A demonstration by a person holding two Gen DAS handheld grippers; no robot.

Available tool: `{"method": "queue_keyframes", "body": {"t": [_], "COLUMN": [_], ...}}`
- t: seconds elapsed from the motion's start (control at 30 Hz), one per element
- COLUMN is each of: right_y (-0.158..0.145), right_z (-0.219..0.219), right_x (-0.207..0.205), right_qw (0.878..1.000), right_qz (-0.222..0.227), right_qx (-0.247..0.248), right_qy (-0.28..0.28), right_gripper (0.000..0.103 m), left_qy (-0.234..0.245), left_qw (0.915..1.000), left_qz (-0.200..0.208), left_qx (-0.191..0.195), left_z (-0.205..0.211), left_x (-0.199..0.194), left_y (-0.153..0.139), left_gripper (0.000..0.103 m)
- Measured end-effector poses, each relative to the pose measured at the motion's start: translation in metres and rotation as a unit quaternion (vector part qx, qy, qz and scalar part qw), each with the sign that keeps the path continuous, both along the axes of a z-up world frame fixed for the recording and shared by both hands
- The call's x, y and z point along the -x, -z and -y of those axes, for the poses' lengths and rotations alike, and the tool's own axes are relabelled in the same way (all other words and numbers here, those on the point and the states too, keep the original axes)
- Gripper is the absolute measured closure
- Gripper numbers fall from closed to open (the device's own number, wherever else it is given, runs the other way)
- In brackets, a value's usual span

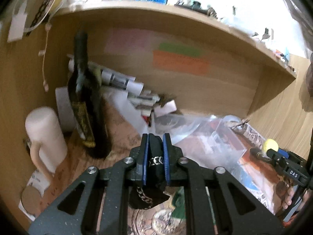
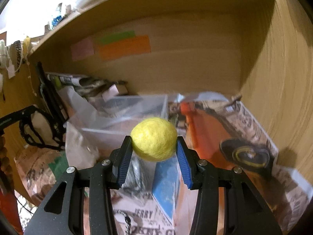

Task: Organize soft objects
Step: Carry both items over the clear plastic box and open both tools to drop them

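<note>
My left gripper is shut on a black cloth pouch with a silver chain pattern; the pouch hangs down between the blue pads. My right gripper is shut on a yellow felt ball, held above a clear plastic box. In the left wrist view the right gripper shows at the far right with the yellow ball in it. The clear box lies just beyond my left fingertips.
This is a wooden shelf compartment with sticky notes on its back wall. A dark bottle and a white candle stand at the left. Papers are piled at the back. A dark round object lies on printed paper at the right.
</note>
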State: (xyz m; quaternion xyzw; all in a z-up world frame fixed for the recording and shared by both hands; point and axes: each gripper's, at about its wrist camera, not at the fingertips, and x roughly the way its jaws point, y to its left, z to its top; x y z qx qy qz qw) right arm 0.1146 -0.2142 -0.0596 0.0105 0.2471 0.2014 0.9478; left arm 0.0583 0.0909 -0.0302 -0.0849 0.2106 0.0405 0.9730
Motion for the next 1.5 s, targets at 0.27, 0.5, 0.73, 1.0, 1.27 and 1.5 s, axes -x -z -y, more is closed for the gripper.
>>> {"method": "queue_keyframes", "body": {"t": [0.27,0.5,0.73,1.0,1.27,1.5], "right_y": [-0.018,-0.024,-0.017,0.005,0.034,0.046], "right_z": [-0.015,-0.032,-0.047,-0.07,-0.086,-0.095], "right_x": [-0.01,-0.026,-0.049,-0.081,-0.108,-0.118], "right_qw": [0.999,0.999,0.998,0.995,0.989,0.986], "right_qz": [0.016,0.014,-0.001,-0.04,-0.089,-0.104], "right_qx": [-0.014,-0.007,0.019,0.068,0.099,0.109], "right_qy": [-0.027,-0.049,-0.056,-0.064,-0.071,-0.067], "right_gripper": [0.061,0.061,0.061,0.061,0.061,0.06], "left_qy": [-0.002,0.024,0.064,0.105,0.092,0.078], "left_qw": [0.9979,0.9977,0.9976,0.9931,0.9883,0.9842], "left_qz": [0.047,0.053,0.025,-0.046,-0.122,-0.157], "left_qx": [-0.044,-0.036,-0.01,0.026,0.001,-0.024], "left_z": [0.011,0.02,0.035,0.044,0.042,0.034], "left_x": [-0.018,-0.051,-0.09,-0.137,-0.164,-0.167], "left_y": [-0.037,-0.048,-0.036,0.002,0.038,0.048], "left_gripper": [0.09,0.09,0.09,0.09,0.09,0.08]}}
